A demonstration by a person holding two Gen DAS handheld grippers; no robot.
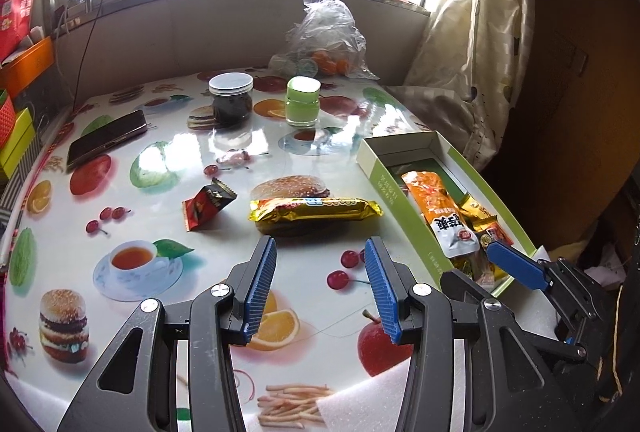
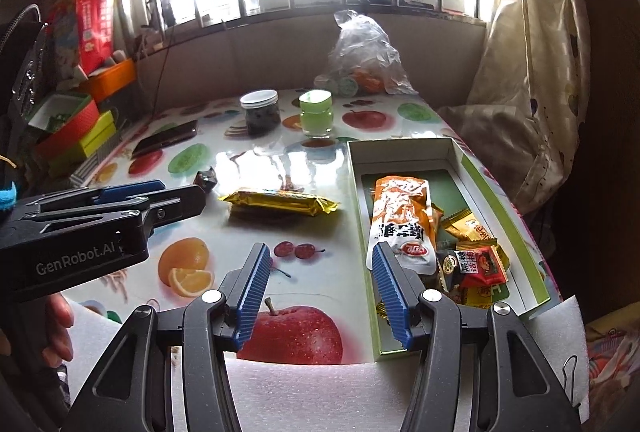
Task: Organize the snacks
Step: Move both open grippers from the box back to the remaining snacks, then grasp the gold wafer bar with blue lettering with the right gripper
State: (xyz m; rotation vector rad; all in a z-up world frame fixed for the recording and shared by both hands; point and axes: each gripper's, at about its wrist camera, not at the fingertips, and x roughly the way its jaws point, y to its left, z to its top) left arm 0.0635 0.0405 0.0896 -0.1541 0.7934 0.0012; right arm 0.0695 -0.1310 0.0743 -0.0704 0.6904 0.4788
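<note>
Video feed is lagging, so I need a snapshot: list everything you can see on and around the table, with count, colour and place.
gold snack bar: 1, gold, table centre
red-black packet: 1, left of the bar
box: 1, green-white, right edge, holding the orange pouch and small packets
dark jar: 1, white lid, far side
green jar: 1, beside it
phone: 1, dark, left
plastic bag: 1, clear, far edge
left gripper: open, near the bar
right gripper: open, over the box's near-left edge
</note>
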